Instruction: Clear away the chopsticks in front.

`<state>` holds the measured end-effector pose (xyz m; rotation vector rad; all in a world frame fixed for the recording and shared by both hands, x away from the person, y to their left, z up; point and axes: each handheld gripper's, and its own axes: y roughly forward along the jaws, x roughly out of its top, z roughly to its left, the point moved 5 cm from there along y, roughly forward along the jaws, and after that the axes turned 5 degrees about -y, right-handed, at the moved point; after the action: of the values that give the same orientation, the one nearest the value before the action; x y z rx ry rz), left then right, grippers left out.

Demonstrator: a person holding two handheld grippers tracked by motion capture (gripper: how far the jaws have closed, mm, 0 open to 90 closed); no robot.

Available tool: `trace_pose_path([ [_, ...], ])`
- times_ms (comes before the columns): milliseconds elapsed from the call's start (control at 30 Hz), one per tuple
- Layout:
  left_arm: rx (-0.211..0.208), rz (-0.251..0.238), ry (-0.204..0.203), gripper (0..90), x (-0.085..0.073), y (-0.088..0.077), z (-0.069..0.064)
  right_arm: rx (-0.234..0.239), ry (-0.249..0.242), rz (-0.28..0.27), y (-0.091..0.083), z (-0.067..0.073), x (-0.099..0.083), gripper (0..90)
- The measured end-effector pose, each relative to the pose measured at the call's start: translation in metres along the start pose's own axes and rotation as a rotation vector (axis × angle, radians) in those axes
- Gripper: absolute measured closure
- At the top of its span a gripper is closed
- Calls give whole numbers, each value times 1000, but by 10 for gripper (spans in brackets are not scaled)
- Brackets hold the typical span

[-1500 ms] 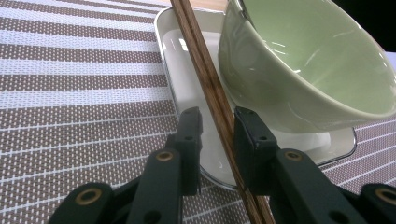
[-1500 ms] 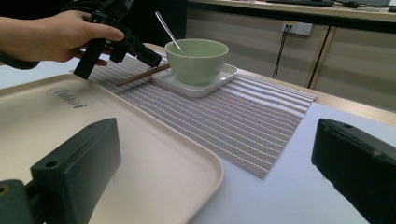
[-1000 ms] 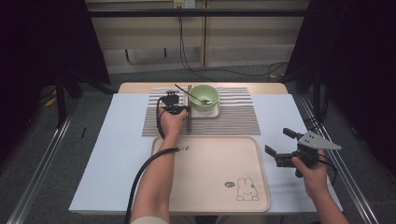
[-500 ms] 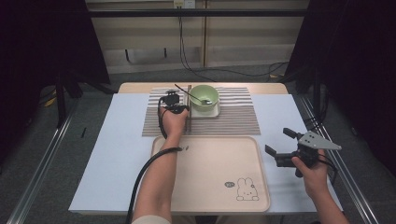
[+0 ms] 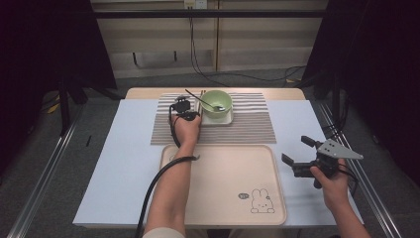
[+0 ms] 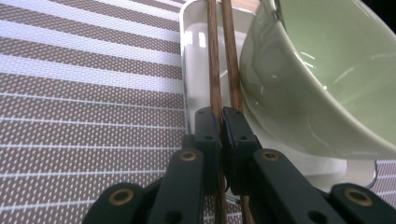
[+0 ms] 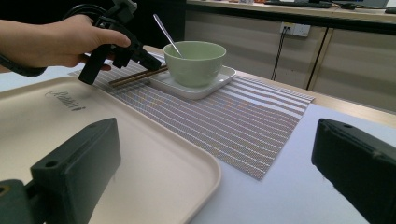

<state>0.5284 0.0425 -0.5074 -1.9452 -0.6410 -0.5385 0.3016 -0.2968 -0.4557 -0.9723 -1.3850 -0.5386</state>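
Chopsticks (image 6: pixel 219 70): two slim, dark-brown wooden sticks, side by side, on the white dish's (image 6: pixel 196 60) left edge, just beside the bowl (image 6: pixel 327 74). In the high view their long axis runs 12 to 6 o'clock on the striped mat (image 5: pixel 247 130); the near ends overhang the dish toward the person. Which end is the tip: cannot tell.

Left tool (image 6: pixel 221 119): black jaws have just been closing, now pinched on the chopsticks; one stick sits between the pads, the other runs along the right pad. Tool points toward 12 o'clock in the high view (image 5: pixel 181 105).

Bowl: pale green, glossy, round, on the square white dish with raised rim. Metal spoon (image 5: pixel 204 100) leans in it, handle toward 10 o'clock.

Mat: woven, brown and white stripes.

Tray (image 5: pixel 223 218): beige, matte, rounded corners, rabbit print at 5 o'clock corner; lies at 6 o'clock of the mat.

Right tool (image 5: pixel 299 154): jaws wide apart, nothing between, at 3 o'clock of the tray over the pale table (image 5: pixel 114 168).
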Motion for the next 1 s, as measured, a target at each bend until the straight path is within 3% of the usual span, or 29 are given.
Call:
trace_pose_path([
  [167,18,-21,-41,859,3,-6,1,-5,7,-7,0,-1,0,11],
  [467,-26,-50,-110,860,8,-30,9,-6,8,-11,0,-1,0,11],
  [667,-39,-66,-150,860,5,-45,21,-5,10,-14,1,-1,1,11],
  [700,-56,-69,-165,860,5,-49,24,-6,10,-14,1,-1,1,11],
  [800,-51,-80,-180,860,5,-54,28,-8,11,-14,2,-1,1,11],
  [833,-70,-79,-185,860,5,-58,30,-6,9,-16,3,-1,1,11],
  [1000,-85,-105,-208,860,4,-72,37,-2,9,-17,4,-1,2,11],
])
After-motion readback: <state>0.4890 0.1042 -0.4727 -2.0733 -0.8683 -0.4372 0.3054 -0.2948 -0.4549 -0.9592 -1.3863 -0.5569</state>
